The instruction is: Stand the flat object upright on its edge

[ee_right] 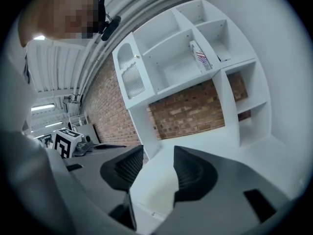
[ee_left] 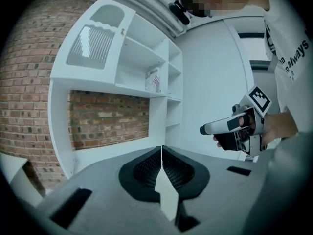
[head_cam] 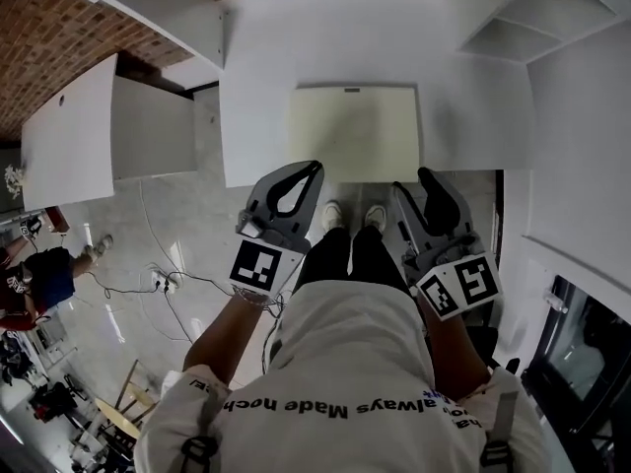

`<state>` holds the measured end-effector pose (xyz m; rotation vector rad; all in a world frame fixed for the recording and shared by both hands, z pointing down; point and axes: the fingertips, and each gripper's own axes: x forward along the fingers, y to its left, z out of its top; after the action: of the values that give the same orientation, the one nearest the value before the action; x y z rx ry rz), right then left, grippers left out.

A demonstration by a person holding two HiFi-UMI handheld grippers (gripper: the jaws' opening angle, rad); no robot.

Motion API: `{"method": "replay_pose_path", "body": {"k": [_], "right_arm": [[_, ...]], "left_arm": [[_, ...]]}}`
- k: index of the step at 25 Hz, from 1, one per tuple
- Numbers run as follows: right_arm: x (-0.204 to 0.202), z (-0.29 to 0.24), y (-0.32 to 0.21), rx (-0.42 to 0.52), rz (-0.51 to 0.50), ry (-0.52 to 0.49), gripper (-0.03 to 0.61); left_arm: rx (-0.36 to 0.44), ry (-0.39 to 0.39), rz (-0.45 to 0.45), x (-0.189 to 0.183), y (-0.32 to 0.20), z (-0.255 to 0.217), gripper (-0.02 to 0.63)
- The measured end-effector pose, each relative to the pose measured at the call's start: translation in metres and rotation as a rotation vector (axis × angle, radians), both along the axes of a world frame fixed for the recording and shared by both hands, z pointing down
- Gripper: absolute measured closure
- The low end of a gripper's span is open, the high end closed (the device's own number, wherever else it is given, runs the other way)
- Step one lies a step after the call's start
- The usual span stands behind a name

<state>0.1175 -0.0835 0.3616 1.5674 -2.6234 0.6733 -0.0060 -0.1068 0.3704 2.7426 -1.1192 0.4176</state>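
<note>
The flat object (head_cam: 355, 131), a pale cream board, lies face down on the white surface (head_cam: 256, 87), close to the surface's near edge and about midway along it. No edge is lifted, so the standing-up has not yet begun. Lying this close to the edge, it seems to be within easy reach of the person standing there. Both tools sit at that same near edge, one towards each of the board's near corners, which suggests a two-sided approach: one to tip the board and one to steady it. The left hand-held gripper (head_cam: 312, 170) has its jaws pressed together with nothing caught between them. A closed tip like that would serve better as a prod or a backstop than as a clamp, perhaps to slip under the near edge or brace the board as it rises. The right hand-held gripper (ee_right: 159, 153) has its jaws parted and is empty. Through the gap, its own view shows the surface and a cream patch, probably the board, so it looks ready to pinch the thin edge. Neither tool touches the board or the surface, as far as the head view shows.
</note>
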Motion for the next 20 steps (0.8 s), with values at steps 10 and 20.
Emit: {"method": "replay_pose_path", "body": {"k": [10,20], "right_arm": [[0.027,0.087,0.014,-0.182,0.091,-0.109,0.348],[0.056,0.193,0.029,-0.386,0.264,-0.319,0.304]], "left_arm": [[-0.085,-0.043,0.016,0.012,-0.003,0.069,0.601],[-0.101,-0.198,0.096,0.032,0.002,0.15,0.6]]}}
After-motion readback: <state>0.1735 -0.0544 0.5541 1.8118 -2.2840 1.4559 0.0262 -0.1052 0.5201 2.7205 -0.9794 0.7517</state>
